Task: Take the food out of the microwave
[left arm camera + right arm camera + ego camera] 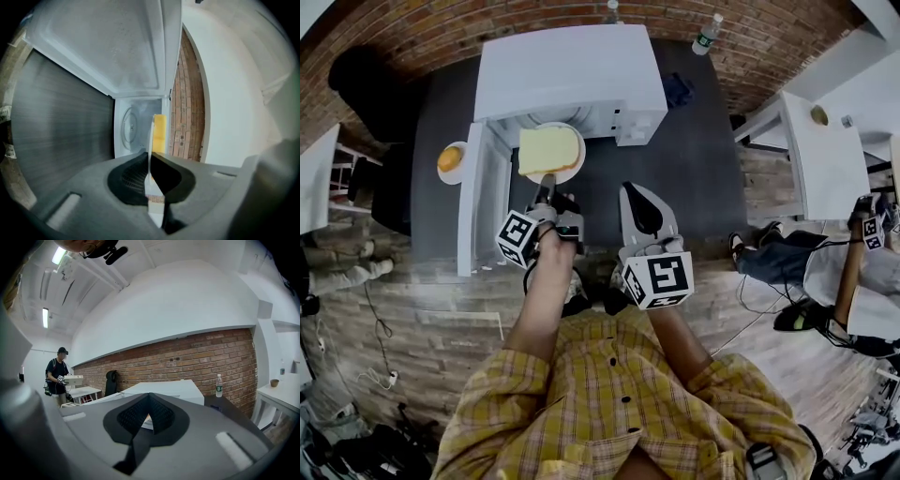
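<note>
A white plate [564,172] carrying a yellow slab of food [548,148] sits at the mouth of the open white microwave [572,75]. My left gripper [546,194] is shut on the plate's near rim. In the left gripper view the plate [151,140] shows edge-on between the closed jaws of my left gripper [150,161], with the food [159,133] beyond and the microwave cavity [133,126] behind. My right gripper [637,214] hovers to the right of the plate, shut and empty; the right gripper view shows my right gripper [149,405] with its jaws together.
The microwave door [483,202] hangs open to the left. A small plate with an orange item [450,159] sits left of the door on the dark table [703,178]. A water bottle [706,33] stands at the back. A white table [811,141] and another person [862,272] are at the right.
</note>
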Available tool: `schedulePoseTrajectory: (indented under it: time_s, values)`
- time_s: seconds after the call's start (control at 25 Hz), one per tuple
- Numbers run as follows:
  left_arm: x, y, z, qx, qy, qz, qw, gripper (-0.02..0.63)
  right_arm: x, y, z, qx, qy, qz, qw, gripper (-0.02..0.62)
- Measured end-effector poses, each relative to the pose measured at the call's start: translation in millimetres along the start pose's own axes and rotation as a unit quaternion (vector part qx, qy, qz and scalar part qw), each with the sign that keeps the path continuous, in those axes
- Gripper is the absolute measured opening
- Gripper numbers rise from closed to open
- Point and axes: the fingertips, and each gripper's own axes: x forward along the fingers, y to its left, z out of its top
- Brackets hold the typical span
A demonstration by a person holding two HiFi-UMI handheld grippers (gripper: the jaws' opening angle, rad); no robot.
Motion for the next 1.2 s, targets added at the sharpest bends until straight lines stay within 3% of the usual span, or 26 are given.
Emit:
schedulePoseTrajectory:
  time_s: [0.32,1.04,1.2]
  values:
    - [-41.5,-39.1,-14.5,-0.003,0.010,-0.018,0.9998,0.011,-12.8,12.3,12.8,-0.007,-0.011,0.011,1.000,0.000]
    - [-75.8,-104.9,-28.0,0.001,0.024,-0.054,0.9983,0.009,-11.5,16.6,26.8,-0.006,-0.017,0.016,1.000,0.000]
    - [-83.2,-128.1,-33.2,-0.011,0.030,-0.079,0.9964,0.009,-10.4,21.7,29.8,-0.015,-0.018,0.018,1.000,0.000]
